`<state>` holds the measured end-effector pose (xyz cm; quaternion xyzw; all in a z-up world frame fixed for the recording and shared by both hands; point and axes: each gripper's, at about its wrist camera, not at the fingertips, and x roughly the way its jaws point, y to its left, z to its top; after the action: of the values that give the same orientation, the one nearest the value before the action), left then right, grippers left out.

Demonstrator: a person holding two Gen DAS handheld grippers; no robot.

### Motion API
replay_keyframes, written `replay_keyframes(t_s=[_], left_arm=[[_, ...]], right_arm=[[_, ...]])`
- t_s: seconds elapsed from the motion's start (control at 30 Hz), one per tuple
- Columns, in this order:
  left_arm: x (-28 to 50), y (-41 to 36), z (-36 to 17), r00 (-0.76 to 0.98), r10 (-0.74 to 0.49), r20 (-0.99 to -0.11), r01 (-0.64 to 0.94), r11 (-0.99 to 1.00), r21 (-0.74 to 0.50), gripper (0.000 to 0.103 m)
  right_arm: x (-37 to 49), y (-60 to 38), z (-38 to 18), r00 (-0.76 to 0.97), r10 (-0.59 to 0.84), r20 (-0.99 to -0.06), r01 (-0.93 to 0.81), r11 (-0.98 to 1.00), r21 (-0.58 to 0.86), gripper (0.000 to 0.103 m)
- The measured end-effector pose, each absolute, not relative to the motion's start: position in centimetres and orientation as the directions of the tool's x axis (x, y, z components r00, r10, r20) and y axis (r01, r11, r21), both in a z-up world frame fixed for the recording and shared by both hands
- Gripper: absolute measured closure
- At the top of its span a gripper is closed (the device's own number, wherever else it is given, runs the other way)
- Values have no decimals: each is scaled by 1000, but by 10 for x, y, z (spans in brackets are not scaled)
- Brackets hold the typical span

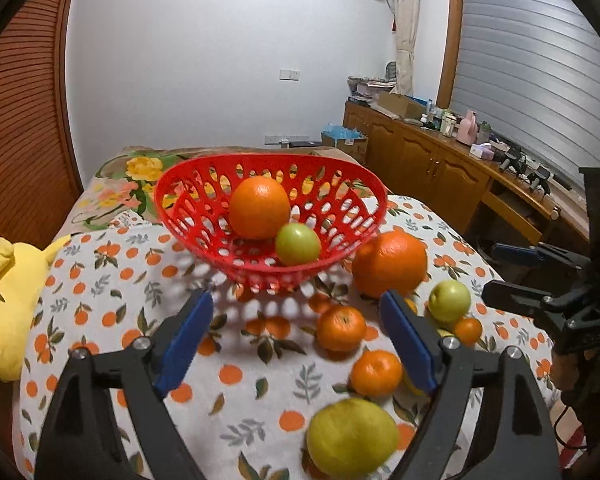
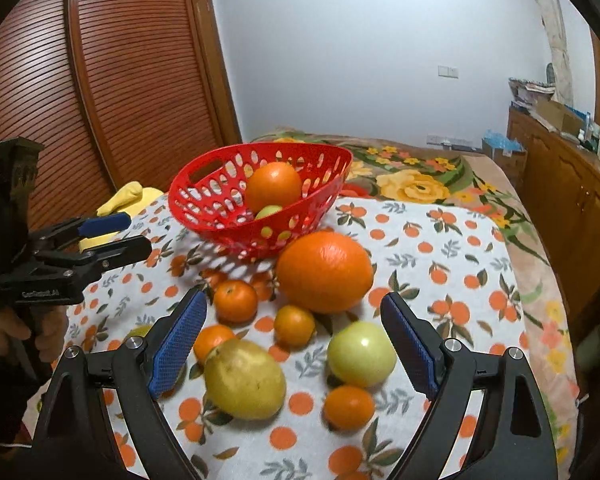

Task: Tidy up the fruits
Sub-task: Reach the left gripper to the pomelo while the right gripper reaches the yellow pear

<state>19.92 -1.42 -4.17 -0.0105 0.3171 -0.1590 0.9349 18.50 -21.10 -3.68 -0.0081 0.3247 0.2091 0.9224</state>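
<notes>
**Both jaws wide open over loose fruit, basket part-filled**

L gripper [image 1: 296,316]: jaws spread wide, nothing between the blue pads, just patterned cloth below. No fruit touched. R gripper [image 2: 292,320]: jaws also spread wide, nothing gripped; it hangs above the loose fruit w/ the pear [image 2: 245,380] and the pale green apple [image 2: 361,354] lying in the gap between the pads in that view, apart from both pads as far as I can tell (fisheye blur near the bottom makes this unsure).

Around those: several small mandarins. One [image 2: 235,301] sits by the R gripper's left pad, one [image 2: 294,325] just in front of the big orange [image 2: 325,271], one [image 2: 349,407] nearest the camera beside the apple. The big orange sits just beside the red basket [image 2: 204,178], on its near side.

Basket: perforated red plastic, upright, toward the far side of the fruit-print cloth [image 2: 440,248]. Inside it an orange [image 1: 259,207] and a small green apple [image 1: 298,244], touching each other.

The cloth covers a bed w/ a floral blanket [image 2: 416,186] showing past the cloth's far edge. Yellow plush toy [image 1: 8,300] at the cloth's left edge. A hand [image 2: 24,330] holds the L gripper's grip, seen from the R wrist view. Wooden cabinet [image 1: 432,160] along the right wall, slatted wooden door [image 2: 112,92] at left.
</notes>
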Motion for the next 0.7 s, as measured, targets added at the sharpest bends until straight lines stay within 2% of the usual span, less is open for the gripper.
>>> replay_keyframes(t_s=[0.57, 0.7], left_arm=[[148, -14, -72, 703, -324, -633, 291, 943, -160, 15], [142, -15, -81, 689, -327, -647, 292, 942, -166, 15]], right_arm=[[163, -199, -77, 652, 412, -636, -399, 900, 174, 12], [165, -193, -86, 631, 422, -652, -411, 894, 180, 17]])
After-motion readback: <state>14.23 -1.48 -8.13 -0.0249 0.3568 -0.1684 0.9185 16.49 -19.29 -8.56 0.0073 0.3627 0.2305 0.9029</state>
